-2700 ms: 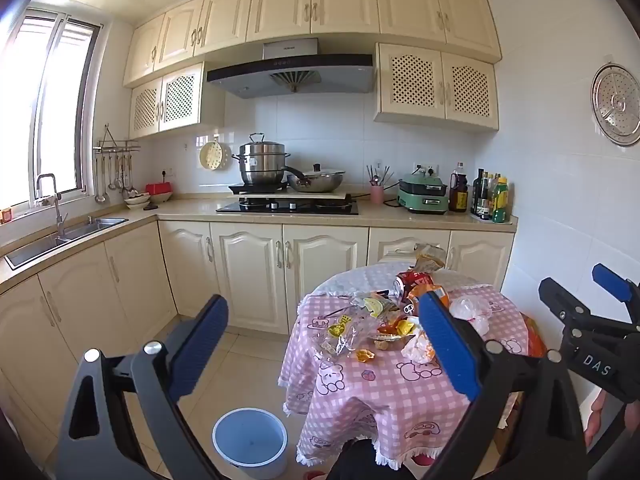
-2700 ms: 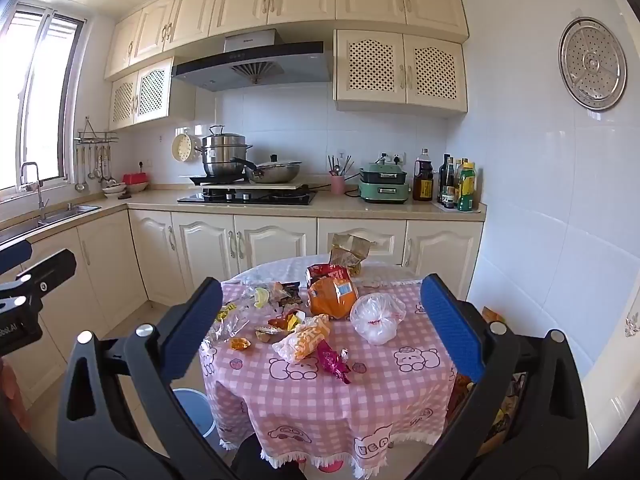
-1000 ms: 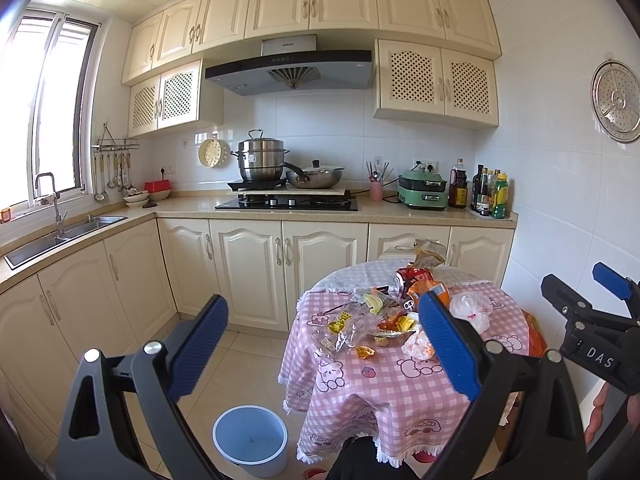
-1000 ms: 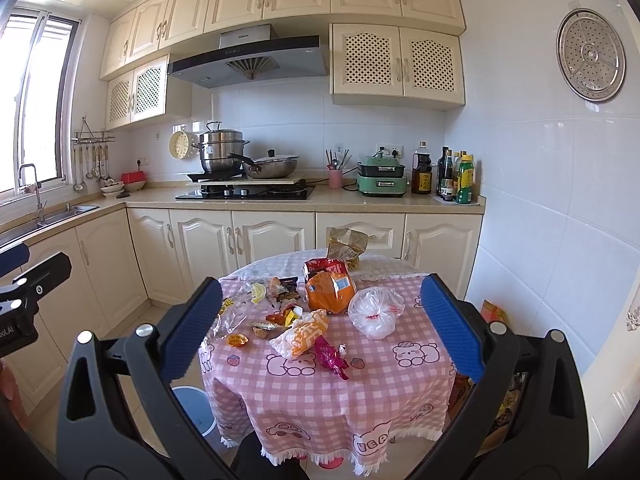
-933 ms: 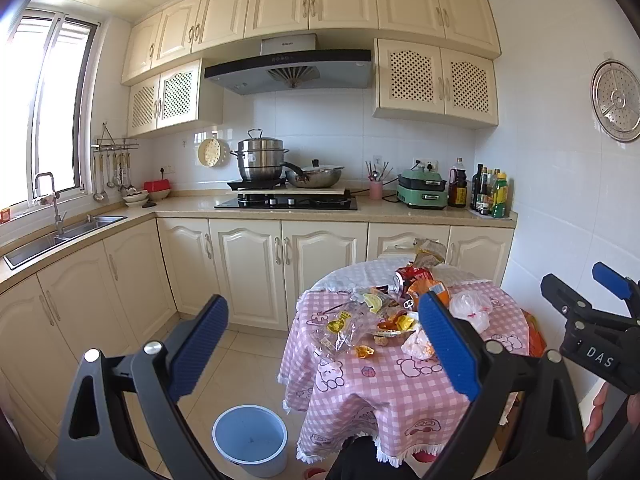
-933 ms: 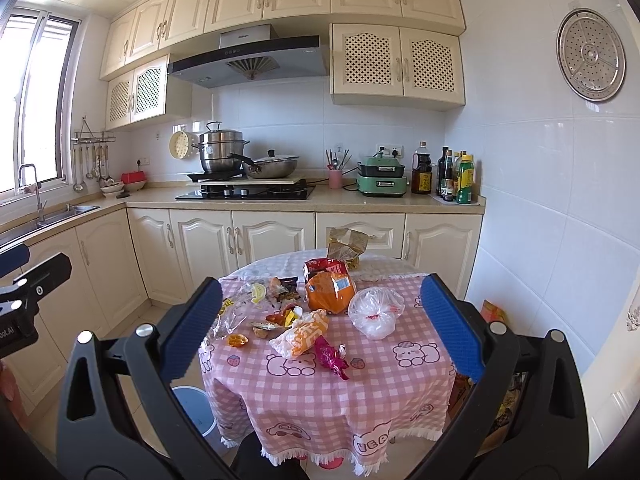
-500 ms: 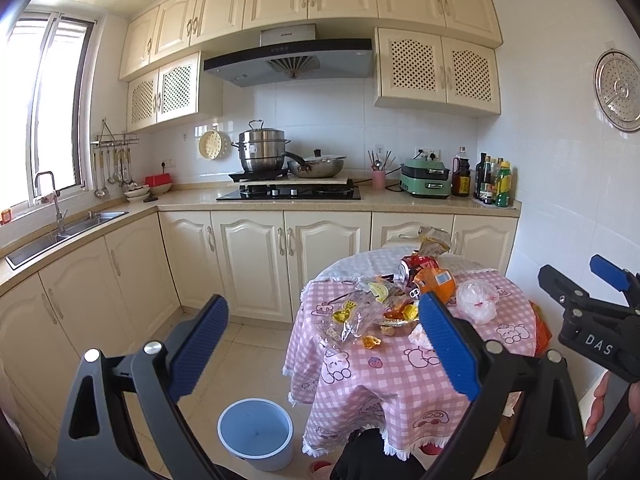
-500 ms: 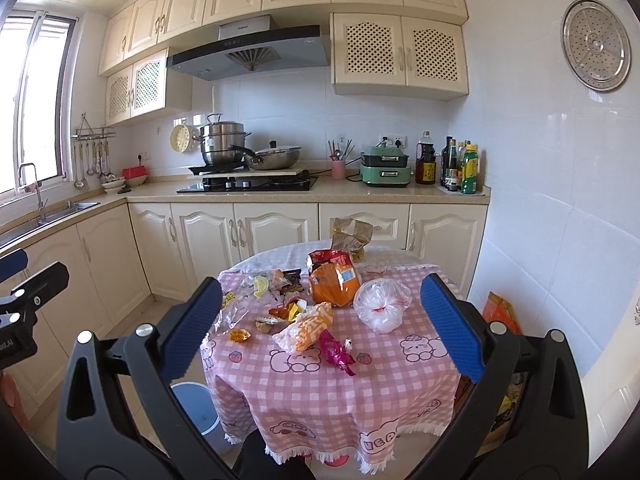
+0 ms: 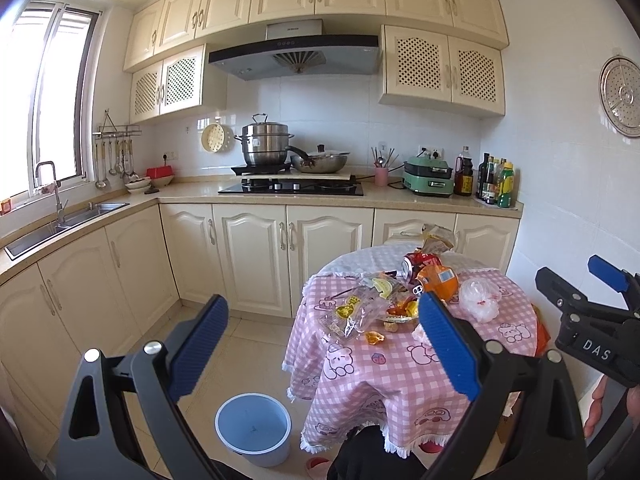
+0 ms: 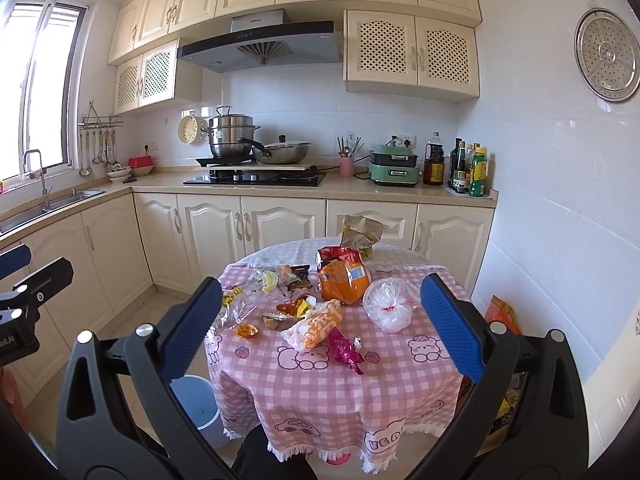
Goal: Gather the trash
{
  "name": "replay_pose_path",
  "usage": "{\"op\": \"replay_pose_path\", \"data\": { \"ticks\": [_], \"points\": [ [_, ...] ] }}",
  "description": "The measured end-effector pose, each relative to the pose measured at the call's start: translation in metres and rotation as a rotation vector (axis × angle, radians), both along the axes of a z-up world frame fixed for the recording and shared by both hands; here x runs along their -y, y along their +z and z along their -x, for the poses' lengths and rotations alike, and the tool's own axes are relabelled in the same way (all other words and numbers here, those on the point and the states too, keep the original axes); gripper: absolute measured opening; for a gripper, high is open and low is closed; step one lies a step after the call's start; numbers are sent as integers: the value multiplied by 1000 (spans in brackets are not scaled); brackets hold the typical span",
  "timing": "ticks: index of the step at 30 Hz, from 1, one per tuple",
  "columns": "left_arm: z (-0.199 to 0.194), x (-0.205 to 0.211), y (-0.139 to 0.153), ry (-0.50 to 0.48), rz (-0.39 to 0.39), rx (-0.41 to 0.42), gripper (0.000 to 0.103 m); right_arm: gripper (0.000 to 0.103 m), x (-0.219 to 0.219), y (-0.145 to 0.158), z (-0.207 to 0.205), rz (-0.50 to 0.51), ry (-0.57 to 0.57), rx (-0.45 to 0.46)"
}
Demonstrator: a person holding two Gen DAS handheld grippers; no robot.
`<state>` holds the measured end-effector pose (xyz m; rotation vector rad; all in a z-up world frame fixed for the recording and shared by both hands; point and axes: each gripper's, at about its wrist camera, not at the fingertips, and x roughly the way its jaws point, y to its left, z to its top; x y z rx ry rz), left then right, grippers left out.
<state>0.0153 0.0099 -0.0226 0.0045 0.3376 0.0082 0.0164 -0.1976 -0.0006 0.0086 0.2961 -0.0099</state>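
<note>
A round table with a pink checked cloth carries a heap of trash: an orange snack bag, a white plastic bag, a magenta wrapper, a brown paper bag and clear wrappers. The same table and heap show in the left wrist view, with the orange bag and a red can. A light blue bin stands on the floor left of the table; it also shows in the right wrist view. My left gripper and right gripper are open, empty and short of the table.
Cream base cabinets and a counter with a hob, pots, a green appliance and bottles run behind the table. A sink is at the left. An orange bag sits on the floor right of the table.
Both views have moved slightly closer to the table and tilted down a little. Both grippers stay open and empty.
</note>
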Motion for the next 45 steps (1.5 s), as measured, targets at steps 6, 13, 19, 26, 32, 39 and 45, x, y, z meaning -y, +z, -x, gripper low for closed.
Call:
{"op": "replay_pose_path", "data": {
  "ticks": [6, 13, 19, 26, 32, 39, 45],
  "points": [
    [0, 1, -1, -4, -6, -3, 94, 97, 4, -5, -3, -5, 0, -11],
    [0, 1, -4, -3, -4, -5, 94, 97, 5, -6, -4, -4, 3, -16],
    [-6, 0, -10, 7, 0, -22, 94, 97, 6, -10, -9, -5, 6, -25],
    [-24, -3, -24, 21, -5, -68, 94, 97, 8, -22, -27, -12, 5, -38],
    [-46, -6, -37, 22, -3, -119, 94, 97, 15, -39, -47, -41, 6, -79],
    [-79, 5, -58, 24, -33, -173, 94, 97, 35, -61, -69, -68, -22, -131],
    [-108, 12, -75, 11, -39, -224, 94, 97, 65, -80, -85, -112, -62, -176]
  ]
}}
